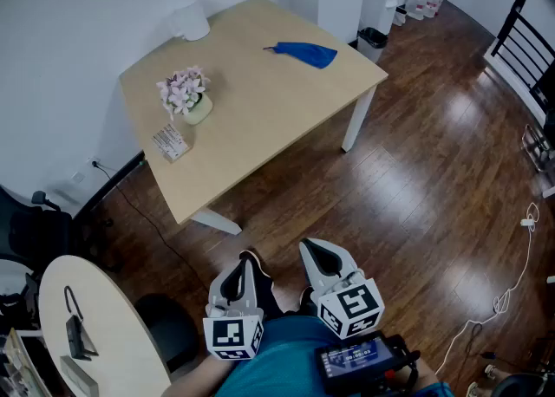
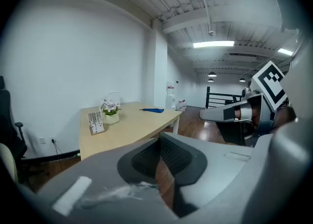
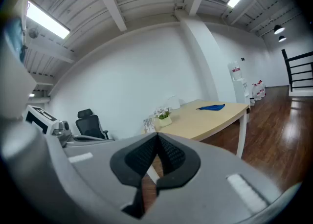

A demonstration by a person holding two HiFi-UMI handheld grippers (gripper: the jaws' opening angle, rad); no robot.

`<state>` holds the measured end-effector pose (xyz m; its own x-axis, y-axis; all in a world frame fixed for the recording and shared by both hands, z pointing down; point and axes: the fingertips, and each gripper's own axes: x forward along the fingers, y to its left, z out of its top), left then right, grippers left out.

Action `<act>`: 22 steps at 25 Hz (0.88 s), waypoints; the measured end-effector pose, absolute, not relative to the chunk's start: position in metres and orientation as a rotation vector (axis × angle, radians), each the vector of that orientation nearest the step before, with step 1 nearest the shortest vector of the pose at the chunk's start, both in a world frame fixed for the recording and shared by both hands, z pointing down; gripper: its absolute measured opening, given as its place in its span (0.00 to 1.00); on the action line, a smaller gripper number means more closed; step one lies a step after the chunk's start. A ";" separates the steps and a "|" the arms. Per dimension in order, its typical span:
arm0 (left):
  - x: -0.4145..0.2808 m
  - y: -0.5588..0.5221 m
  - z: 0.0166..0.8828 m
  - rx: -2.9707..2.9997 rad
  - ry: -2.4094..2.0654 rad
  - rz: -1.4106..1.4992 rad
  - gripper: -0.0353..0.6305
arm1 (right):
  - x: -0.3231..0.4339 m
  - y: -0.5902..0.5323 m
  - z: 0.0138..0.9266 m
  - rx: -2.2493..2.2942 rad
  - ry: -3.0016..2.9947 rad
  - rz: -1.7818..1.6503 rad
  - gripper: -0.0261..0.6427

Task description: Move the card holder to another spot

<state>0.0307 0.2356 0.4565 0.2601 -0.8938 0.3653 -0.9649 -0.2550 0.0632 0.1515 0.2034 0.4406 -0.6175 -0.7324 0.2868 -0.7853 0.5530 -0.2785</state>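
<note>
Card holder (image 1: 171, 141) on the table (image 1: 277, 118), near its left front edge, just beside the flower pot (image 1: 198, 109) and well apart from both grippers. Probably light, stiff and small, with cards seemingly standing loose in it, so likely to tip or spill if tilted or knocked. Best taken low across the two side walls or the base, squeezed gently and kept upright. Left gripper (image 1: 247, 261): fingers (image 2: 146, 157) pressed together tip to tip, nothing between them. Right gripper (image 1: 316, 252): fingers (image 3: 168, 157) likewise closed on themselves, empty. Both held low and close to the person's body, above the wooden floor (image 1: 416, 178), touching nothing on the table. Must open wider than the holder before any grasp.
</note>
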 end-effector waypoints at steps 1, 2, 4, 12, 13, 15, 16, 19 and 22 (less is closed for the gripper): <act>0.024 0.227 0.460 2.255 -1.719 0.364 0.08 | 0.145 0.196 0.444 1.298 -2.638 0.579 0.03; 0.017 0.218 0.463 2.251 -1.718 0.355 0.08 | 0.139 0.189 0.447 1.296 -2.631 0.577 0.03; 0.004 0.198 0.467 2.249 -1.708 0.338 0.08 | 0.125 0.173 0.451 1.297 -2.615 0.572 0.03; -0.070 0.097 0.464 2.251 -1.688 0.227 0.08 | 0.047 0.083 0.445 1.270 -2.566 0.501 0.03; -0.082 0.084 0.463 2.251 -1.689 0.213 0.08 | 0.035 0.072 0.443 1.262 -2.564 0.491 0.03; -0.106 0.061 0.459 2.248 -1.697 0.187 0.08 | 0.009 0.048 0.441 1.249 -2.556 0.471 0.03; -0.119 0.051 0.457 2.242 -1.705 0.173 0.08 | -0.003 0.035 0.440 1.245 -2.551 0.461 0.03; -0.163 0.030 0.456 2.206 -1.746 0.153 0.08 | -0.040 0.003 0.439 1.226 -2.543 0.435 0.03; -0.206 0.016 0.460 2.156 -1.814 0.156 0.08 | -0.074 -0.022 0.440 1.181 -2.549 0.400 0.03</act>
